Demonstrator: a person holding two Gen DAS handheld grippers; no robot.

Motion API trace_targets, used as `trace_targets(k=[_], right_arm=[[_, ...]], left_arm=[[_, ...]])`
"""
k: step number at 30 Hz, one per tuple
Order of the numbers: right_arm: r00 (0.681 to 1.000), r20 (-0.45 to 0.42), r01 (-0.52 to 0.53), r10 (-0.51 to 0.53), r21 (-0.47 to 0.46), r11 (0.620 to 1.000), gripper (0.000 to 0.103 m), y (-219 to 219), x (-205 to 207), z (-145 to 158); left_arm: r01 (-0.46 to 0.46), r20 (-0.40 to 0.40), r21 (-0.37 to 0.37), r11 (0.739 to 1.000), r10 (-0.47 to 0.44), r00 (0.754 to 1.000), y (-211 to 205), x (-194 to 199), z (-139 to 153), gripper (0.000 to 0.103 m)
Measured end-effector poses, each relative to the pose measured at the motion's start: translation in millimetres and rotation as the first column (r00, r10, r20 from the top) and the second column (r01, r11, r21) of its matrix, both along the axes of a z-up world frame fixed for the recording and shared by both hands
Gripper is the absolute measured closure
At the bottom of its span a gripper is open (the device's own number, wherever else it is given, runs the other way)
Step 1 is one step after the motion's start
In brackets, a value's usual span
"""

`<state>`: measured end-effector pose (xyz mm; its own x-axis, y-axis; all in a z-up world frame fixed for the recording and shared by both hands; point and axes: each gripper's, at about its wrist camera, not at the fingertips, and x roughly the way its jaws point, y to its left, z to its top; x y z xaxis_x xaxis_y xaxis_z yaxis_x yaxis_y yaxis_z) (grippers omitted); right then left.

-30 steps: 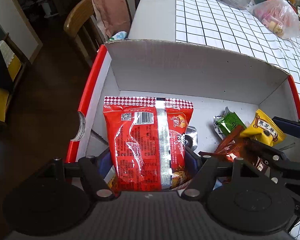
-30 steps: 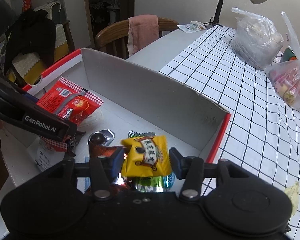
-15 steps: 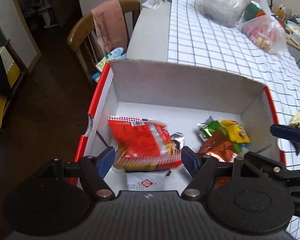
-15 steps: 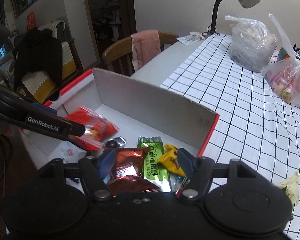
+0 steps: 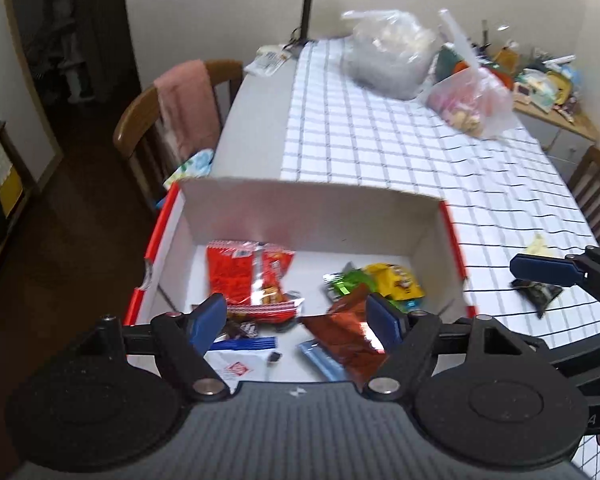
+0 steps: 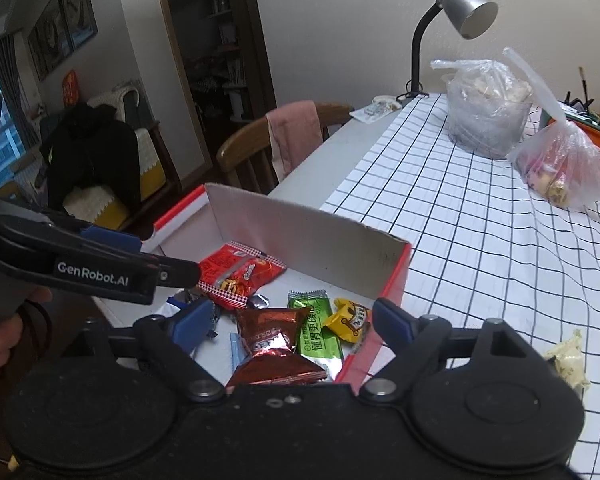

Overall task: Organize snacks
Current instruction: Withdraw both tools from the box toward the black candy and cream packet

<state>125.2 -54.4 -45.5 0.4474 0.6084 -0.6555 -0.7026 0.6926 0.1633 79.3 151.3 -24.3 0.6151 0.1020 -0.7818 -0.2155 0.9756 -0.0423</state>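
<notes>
A white cardboard box (image 5: 312, 208) with red rims stands at the table's near left corner; it also shows in the right wrist view (image 6: 308, 236). In it lie a red chip bag (image 5: 248, 280) (image 6: 240, 276), a dark red foil packet (image 5: 348, 340) (image 6: 276, 344), a green packet (image 6: 316, 332) and a yellow packet (image 5: 396, 280) (image 6: 348, 320). My left gripper (image 5: 296, 322) is open and empty above the box's near side. My right gripper (image 6: 290, 326) is open and empty above the box's right end.
A dark small packet (image 5: 538, 292) and a crumpled wrapper (image 6: 568, 360) lie on the checked tablecloth (image 6: 480, 216) right of the box. Two plastic bags (image 6: 488, 108) and a desk lamp (image 6: 452, 4) stand at the far end. A wooden chair (image 5: 172, 120) with a pink towel stands on the left.
My left gripper let go of the red chip bag, which now lies in the box. My right gripper let go of the yellow packet. Both grippers have pulled back and up.
</notes>
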Motion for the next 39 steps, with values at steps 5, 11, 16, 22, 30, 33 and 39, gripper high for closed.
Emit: trace_targets(k=[5, 11, 16, 22, 30, 33, 39], right_arm=[[1.000, 0.008, 0.018, -0.019, 0.038, 0.999, 0.007, -26.0, -6.4, 9.7], [0.998, 0.005, 0.058, -0.059, 0.061, 0.996, 0.002, -59.3, -7.8, 16.8], [0.995, 0.016, 0.100, -0.101, 0.055, 0.994, 0.001, -89.0, -5.9, 17.6], [0.989, 0.018, 0.149, -0.150, 0.048, 0.988, 0.000, -127.6, 1.5, 16.7], [0.981, 0.010, 0.195, -0.195, 0.026, 0.981, 0.000, -179.0, 19.9, 9.4], [0.977, 0.003, 0.212, -0.212, 0.016, 0.977, 0.000, -197.1, 28.8, 3.8], [0.971, -0.023, 0.239, -0.240, -0.017, 0.971, 0.000, -236.0, 49.9, -10.9]], left_arm=[[0.038, 0.049, -0.001, 0.999, -0.038, 0.998, -23.0, -5.7, 10.7, 0.024], [0.083, 0.077, 0.001, 0.997, -0.082, 0.994, -54.8, -4.6, 17.9, 0.024], [0.118, 0.099, -0.008, 0.993, -0.116, 0.988, -83.0, -1.1, 19.7, 0.022], [0.145, 0.111, -0.016, 0.989, -0.142, 0.984, -119.6, 7.0, 18.6, 0.019], [0.161, 0.096, -0.051, 0.986, -0.156, 0.983, -164.5, 26.4, 8.8, 0.011], [0.155, 0.075, -0.065, 0.986, -0.150, 0.986, -181.8, 36.8, 0.0, 0.009], [0.144, 0.033, -0.085, 0.986, -0.141, 0.989, -216.3, 60.9, -21.9, 0.009]])
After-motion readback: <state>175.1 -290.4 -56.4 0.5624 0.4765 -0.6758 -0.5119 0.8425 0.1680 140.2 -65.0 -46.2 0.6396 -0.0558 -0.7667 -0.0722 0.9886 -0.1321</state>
